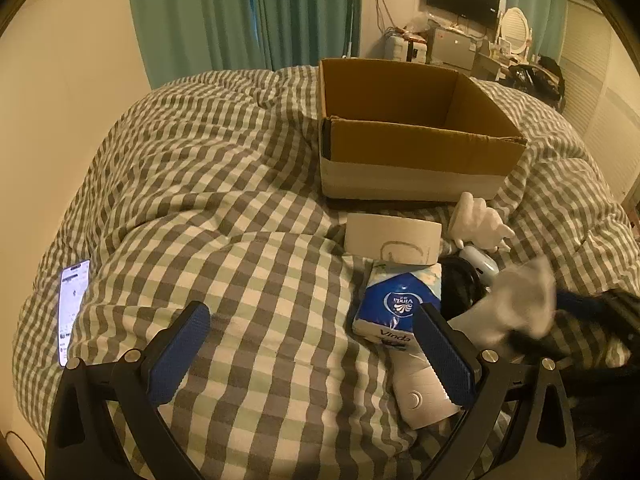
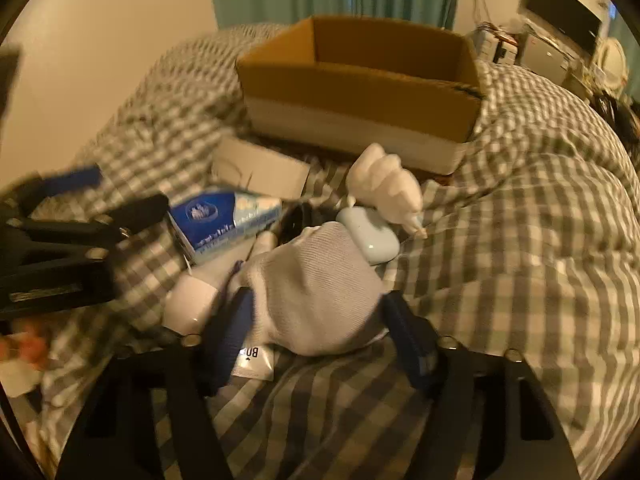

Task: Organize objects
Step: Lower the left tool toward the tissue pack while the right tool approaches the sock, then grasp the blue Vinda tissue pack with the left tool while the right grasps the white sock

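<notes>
The right claw (image 2: 316,320) is pinching a white sock (image 2: 316,292) on the checked bed quilt (image 2: 500,260); the left claw (image 1: 308,356) is hanging spread. The cardboard box (image 2: 352,92) is sitting beyond the sock, teal curtains (image 1: 240,12) hanging behind.

free: quilt (image 1: 240,208) left | blocked: clutter before box (image 1: 416,160), possibly touching
</notes>
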A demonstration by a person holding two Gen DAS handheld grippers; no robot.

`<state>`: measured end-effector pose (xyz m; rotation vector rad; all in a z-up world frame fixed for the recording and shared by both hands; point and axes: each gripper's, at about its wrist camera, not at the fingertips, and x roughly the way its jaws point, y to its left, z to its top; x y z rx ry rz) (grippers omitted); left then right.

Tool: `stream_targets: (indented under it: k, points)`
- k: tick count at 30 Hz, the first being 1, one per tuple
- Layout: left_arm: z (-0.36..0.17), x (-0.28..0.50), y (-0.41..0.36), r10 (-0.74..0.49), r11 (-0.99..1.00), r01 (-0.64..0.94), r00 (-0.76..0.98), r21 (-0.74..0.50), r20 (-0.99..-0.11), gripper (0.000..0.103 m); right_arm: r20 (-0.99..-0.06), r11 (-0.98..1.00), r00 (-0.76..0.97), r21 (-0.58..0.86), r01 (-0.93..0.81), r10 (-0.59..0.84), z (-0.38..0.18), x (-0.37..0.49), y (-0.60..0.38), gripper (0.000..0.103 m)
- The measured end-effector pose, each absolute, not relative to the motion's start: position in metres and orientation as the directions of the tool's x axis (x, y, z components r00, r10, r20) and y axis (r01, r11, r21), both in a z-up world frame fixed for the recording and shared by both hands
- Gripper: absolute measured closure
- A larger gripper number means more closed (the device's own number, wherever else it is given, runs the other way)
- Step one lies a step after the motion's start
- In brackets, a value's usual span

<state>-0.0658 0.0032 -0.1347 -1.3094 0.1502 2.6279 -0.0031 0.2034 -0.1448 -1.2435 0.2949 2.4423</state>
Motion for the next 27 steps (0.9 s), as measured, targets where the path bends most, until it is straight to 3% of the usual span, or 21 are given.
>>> stream_targets:
  k: [5, 11, 14, 16, 17, 18, 27]
  points:
    - [-0.134, -0.066, 0.011, 0.157, -0.968, -0.249, -0.582, -0.009, -0.798, 0.0, -0.717, -0.854, -0.57, -0.067, -0.516, 0.401, -0.1, 0.023, 0.209, 0.042]
    - [-0.146, -0.071, 0.043, 0.171, -0.938, -0.346, -0.546, 0.035, -0.82, 0.003, -0.704, -0.849, -0.59, -0.034, -0.527, 0.395, -0.092, 0.035, 0.216, 0.042]
    - [-0.155, -0.077, 0.055, 0.192, -0.925, -0.38, -0.508, 0.018, -0.84, 0.011, -0.717, -0.849, -0.584, -0.02, -0.529, 0.38, -0.101, 0.032, 0.223, 0.042]
    - [-0.163, -0.084, 0.062, 0.206, -0.918, -0.396, -0.471, -0.003, -0.858, 0.024, -0.727, -0.849, -0.58, -0.006, -0.528, 0.366, -0.103, 0.032, 0.228, 0.042]
    - [-0.166, -0.086, 0.064, 0.216, -0.913, -0.407, -0.454, -0.014, -0.865, 0.04, -0.73, -0.85, -0.579, -0.003, -0.527, 0.362, -0.104, 0.032, 0.229, 0.042]
    - [-0.17, -0.088, 0.066, 0.217, -0.912, -0.409, -0.437, -0.022, -0.873, 0.044, -0.732, -0.85, -0.579, 0.0, -0.526, 0.358, -0.105, 0.032, 0.23, 0.042]
    - [-0.152, -0.066, 0.057, 0.288, -0.888, -0.457, -0.454, -0.057, -0.843, 0.046, -0.726, -0.847, -0.567, -0.038, -0.53, 0.388, -0.103, 0.032, 0.218, 0.042]
